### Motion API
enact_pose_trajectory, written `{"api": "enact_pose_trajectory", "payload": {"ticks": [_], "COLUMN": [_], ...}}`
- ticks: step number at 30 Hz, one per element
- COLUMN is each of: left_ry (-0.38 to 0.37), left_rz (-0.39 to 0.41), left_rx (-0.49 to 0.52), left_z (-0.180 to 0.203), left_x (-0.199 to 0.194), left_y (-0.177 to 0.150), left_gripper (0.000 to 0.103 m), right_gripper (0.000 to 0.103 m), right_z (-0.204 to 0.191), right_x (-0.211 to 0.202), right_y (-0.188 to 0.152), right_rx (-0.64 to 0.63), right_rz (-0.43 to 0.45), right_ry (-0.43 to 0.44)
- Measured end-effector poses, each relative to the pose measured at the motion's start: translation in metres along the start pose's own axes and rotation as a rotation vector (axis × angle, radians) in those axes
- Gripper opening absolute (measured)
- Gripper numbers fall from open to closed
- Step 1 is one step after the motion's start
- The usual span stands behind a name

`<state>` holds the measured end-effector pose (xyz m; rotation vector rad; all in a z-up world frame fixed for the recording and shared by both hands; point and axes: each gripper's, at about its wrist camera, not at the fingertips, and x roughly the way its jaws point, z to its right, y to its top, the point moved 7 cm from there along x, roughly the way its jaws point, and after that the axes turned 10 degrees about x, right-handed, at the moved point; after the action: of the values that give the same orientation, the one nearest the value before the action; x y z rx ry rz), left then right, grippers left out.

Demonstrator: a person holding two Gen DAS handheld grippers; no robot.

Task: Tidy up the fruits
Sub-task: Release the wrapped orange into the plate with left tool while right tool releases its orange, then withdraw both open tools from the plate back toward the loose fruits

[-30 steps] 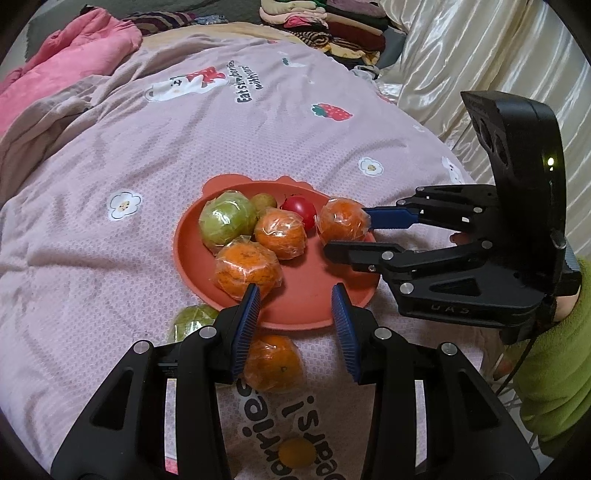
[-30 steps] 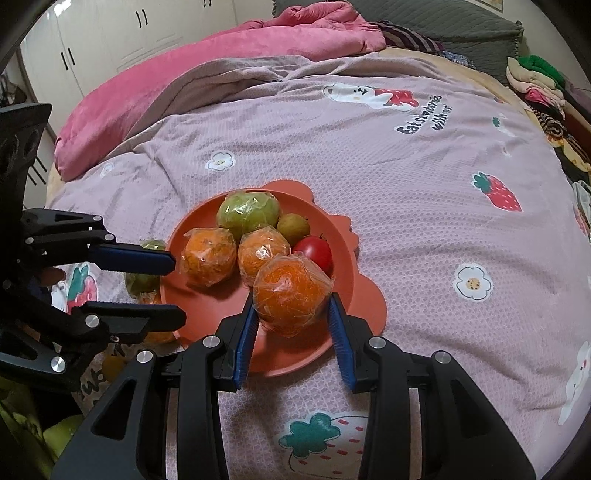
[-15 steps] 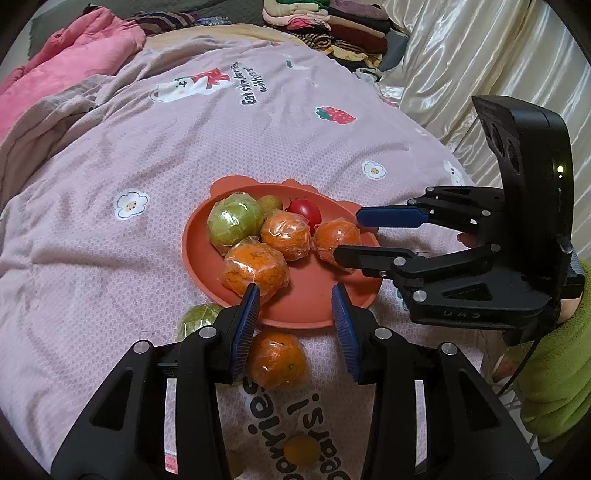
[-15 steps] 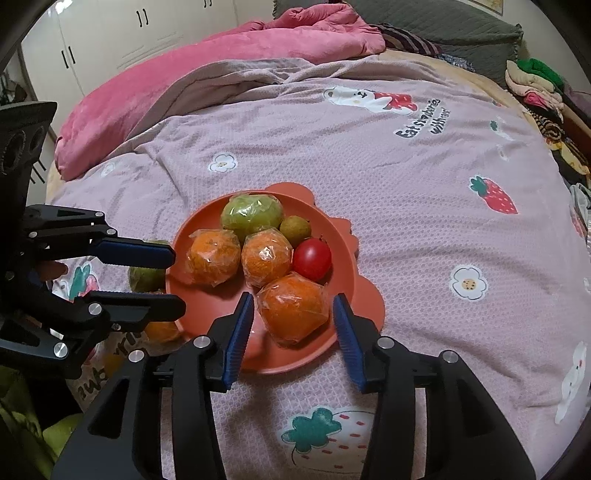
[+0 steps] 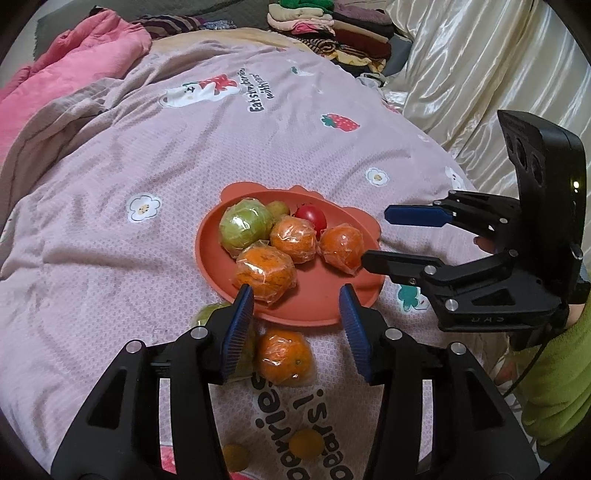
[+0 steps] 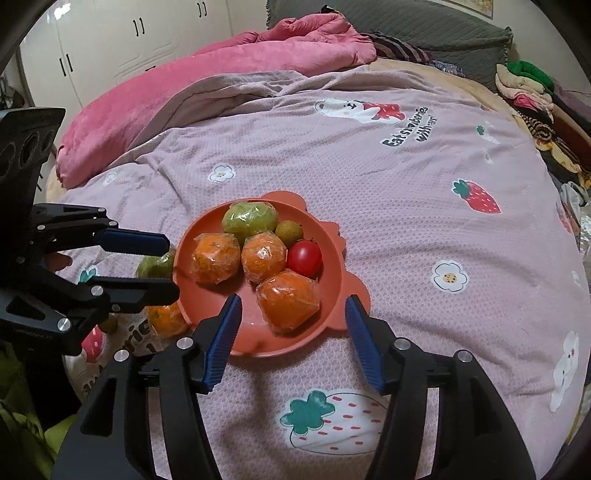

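An orange-red plate (image 6: 207,306) on the pink bedspread holds three wrapped oranges, a wrapped green fruit (image 6: 249,219), a small green fruit and a red tomato (image 6: 304,257). My right gripper (image 6: 294,301) hovers at the plate's near rim with its jaws opening. The nearest wrapped orange (image 6: 288,300) lies on the plate between them, clear of both pads. My left gripper (image 5: 295,295) is over the plate's (image 5: 317,306) front edge, jaws opening and empty. Below it on the bedspread lie a wrapped orange (image 5: 284,356), a green fruit (image 5: 210,314) half hidden by a finger, and two small yellow fruits (image 5: 306,443).
A pink quilt (image 6: 207,77) is bunched at the far side of the bed. Folded clothes (image 5: 332,26) are stacked at the far corner. A cream curtain (image 5: 480,66) hangs on the right. A green sleeve (image 5: 554,387) shows behind the right gripper (image 5: 376,236).
The right gripper set the wrapped orange down on the plate, let it go and spread its jaws. The left jaws widened a little. Both hands stayed in place.
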<state>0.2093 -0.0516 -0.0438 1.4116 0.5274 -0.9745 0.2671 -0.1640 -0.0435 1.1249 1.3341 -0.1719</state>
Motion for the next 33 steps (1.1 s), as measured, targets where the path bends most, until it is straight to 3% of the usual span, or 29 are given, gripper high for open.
{"api": "enact_pose_trajectory", "payload": {"ticks": [19,33], "left_ry": [0.033,0.069], "left_rz": [0.034,0.065], "left_rx": [-0.034,-0.072], "left_z": [-0.015,-0.032], "left_x": [-0.017,-0.034], "left_y": [0.003,0.001], "left_gripper": [0.064,0.084], "right_gripper": [0.084,0.093], "right_z": [0.001,-0.003], "right_x": [-0.010,-0.021], "right_y": [-0.004,-0.006], "right_rx": [0.029,0.042], "right_rz": [0.027,0.060], "right_ry": [-0.022,-0.035]}}
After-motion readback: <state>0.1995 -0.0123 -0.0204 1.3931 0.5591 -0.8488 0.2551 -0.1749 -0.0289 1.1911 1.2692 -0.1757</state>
